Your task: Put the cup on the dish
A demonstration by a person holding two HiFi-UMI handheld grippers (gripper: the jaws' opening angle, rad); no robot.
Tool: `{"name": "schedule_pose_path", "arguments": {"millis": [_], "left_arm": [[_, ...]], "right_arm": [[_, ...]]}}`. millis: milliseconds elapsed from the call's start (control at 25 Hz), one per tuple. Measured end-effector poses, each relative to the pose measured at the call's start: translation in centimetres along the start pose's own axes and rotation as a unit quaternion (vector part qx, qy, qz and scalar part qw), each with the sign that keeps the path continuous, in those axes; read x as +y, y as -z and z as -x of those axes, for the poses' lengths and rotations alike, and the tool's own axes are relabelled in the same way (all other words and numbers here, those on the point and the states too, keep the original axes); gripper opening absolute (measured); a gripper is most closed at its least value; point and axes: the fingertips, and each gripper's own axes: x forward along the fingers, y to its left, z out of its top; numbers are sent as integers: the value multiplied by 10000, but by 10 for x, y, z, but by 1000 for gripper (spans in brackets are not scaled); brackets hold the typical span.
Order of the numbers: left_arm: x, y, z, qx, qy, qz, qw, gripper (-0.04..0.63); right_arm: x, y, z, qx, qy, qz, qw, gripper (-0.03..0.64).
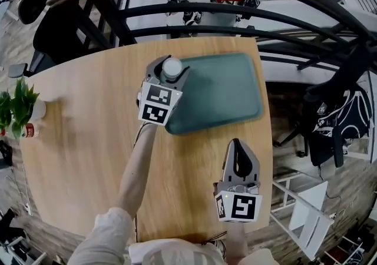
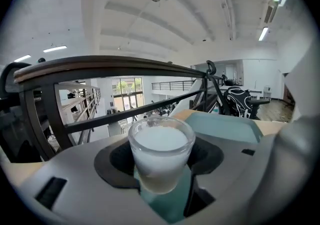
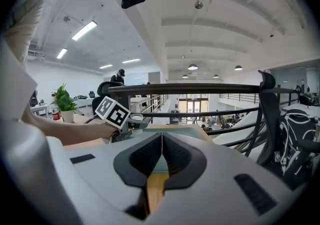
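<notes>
Cup (image 1: 172,68), head view: glass, white inside, sits between the jaws of the left gripper (image 1: 169,73) over the near-left edge of the teal dish (image 1: 227,90), on the wooden table (image 1: 88,140). The right gripper (image 1: 236,145) hangs well apart, near the table's front edge. Left gripper view: the jaws are clamped on the cup's (image 2: 161,154) lower wall, with teal showing directly beneath it. Whether the base touches the dish (image 2: 225,126) cannot be told. Right gripper view: jaws pressed together on nothing, bare table (image 3: 155,189) below. Risks, as judged: letting go this close to the rim could leave the base half on the lip, so the cup tips or slides off. Release from any height would jolt the white filling out. Opening the jaws unevenly could drag the glass sideways.
</notes>
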Motion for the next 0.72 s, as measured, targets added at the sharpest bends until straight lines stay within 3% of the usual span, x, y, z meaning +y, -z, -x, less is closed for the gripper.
{"name": "schedule_pose_path", "arguments": {"millis": [120, 360, 520, 720], "left_arm": [[1, 7, -2, 43, 101, 216, 9997, 261], [6, -2, -1, -193, 85, 265, 9994, 267], [6, -7, 2, -207, -3, 39, 9998, 272], [10, -19, 12, -296, -212, 92, 9993, 313]], "right_arm": [[10, 3, -4, 42, -117, 13, 9999, 20], [24, 8, -5, 133, -290, 56, 9995, 20], [24, 7, -2, 124, -321, 26, 9994, 20], [24, -5, -1, 8, -314, 39, 9995, 20]]}}
